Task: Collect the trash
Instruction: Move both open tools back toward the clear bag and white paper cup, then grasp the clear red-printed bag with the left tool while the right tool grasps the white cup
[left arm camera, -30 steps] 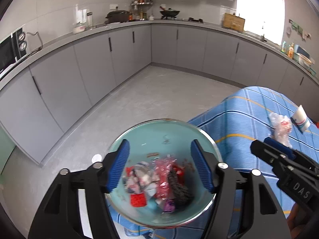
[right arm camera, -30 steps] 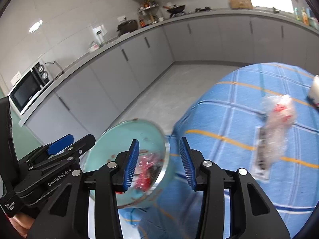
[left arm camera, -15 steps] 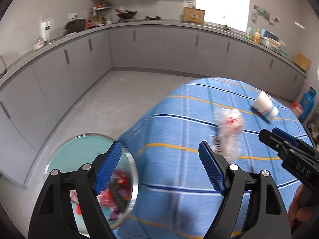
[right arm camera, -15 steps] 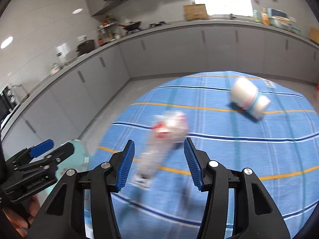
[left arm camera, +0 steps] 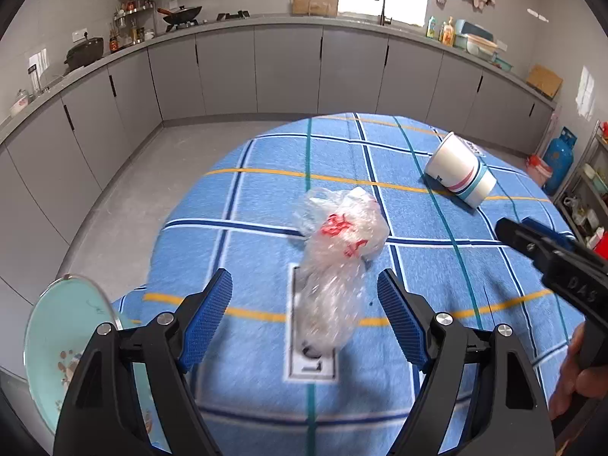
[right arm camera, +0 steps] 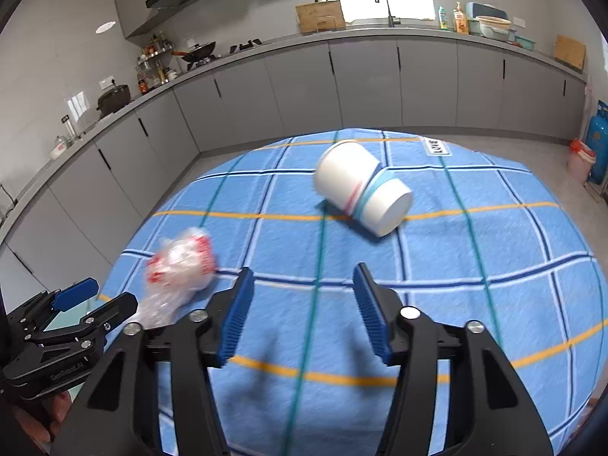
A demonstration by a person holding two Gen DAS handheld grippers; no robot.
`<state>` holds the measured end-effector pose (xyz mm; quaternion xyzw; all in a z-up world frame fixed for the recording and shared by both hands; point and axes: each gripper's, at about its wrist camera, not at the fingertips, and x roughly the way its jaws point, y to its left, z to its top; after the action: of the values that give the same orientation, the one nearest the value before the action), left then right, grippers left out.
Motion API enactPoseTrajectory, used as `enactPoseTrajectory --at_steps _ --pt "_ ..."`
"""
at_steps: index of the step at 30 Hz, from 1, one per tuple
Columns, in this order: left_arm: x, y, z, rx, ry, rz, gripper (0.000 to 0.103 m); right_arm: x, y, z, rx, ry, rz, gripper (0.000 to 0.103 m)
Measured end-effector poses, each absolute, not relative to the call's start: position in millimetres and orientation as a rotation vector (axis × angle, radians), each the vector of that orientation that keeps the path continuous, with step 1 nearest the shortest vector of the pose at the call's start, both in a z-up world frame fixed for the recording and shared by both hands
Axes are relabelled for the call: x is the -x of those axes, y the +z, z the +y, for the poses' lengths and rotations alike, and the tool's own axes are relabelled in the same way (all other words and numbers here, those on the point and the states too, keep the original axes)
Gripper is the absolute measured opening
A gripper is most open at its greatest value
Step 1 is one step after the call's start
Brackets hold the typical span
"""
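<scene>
My left gripper (left arm camera: 304, 317), jaws wide and empty, lines up on the crumpled plastic bag (left arm camera: 338, 254); closing low should gather its loose film. My right gripper (right arm camera: 302, 313) is equally open, empty.

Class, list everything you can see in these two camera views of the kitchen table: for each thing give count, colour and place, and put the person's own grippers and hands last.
Plastic bag: one, clear with red print, crumpled, near side of table.
Paper cup: one, white with pink and blue bands, on its side, farther back on table.
Tablecloth: one, blue check with orange lines, covering table.
Bowl: one, turquoise, at table's left edge.
Cabinets: grey, along walls.
Wok: one, dark, on counter.
Gas cylinder: one, blue, far right floor.
Left gripper: black, blue pads, open before bag.
Right gripper: black, blue pads, open, facing cup.
</scene>
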<state>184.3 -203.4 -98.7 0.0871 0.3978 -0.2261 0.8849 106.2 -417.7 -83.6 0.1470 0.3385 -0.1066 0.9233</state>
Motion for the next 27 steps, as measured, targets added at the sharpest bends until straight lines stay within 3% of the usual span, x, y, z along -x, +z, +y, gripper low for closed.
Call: enactPoseTrajectory --at_steps 9,15,18,27 --pt "-210.9 -124.8 -236.6 -0.203 -0.446 0.891 0.064 -140.9 -94.1 -462.4 -0.217 -0.219 0.750 0.065" --pt "-230.9 -134.3 -253.8 -0.193 -0.432 0.914 0.044 -169.6 -100.4 -484.8 -0.175 -0.178 0.794 0.065" --pt "-242.2 -135.1 -263.0 -0.180 -0.427 0.913 0.040 -185.6 -102.3 -493.0 -0.134 -0.148 0.817 0.066" --pt "-252.5 -133.5 -270.9 -0.176 -0.409 0.906 0.038 -215.2 -116.8 -502.9 -0.102 -0.070 0.873 0.066"
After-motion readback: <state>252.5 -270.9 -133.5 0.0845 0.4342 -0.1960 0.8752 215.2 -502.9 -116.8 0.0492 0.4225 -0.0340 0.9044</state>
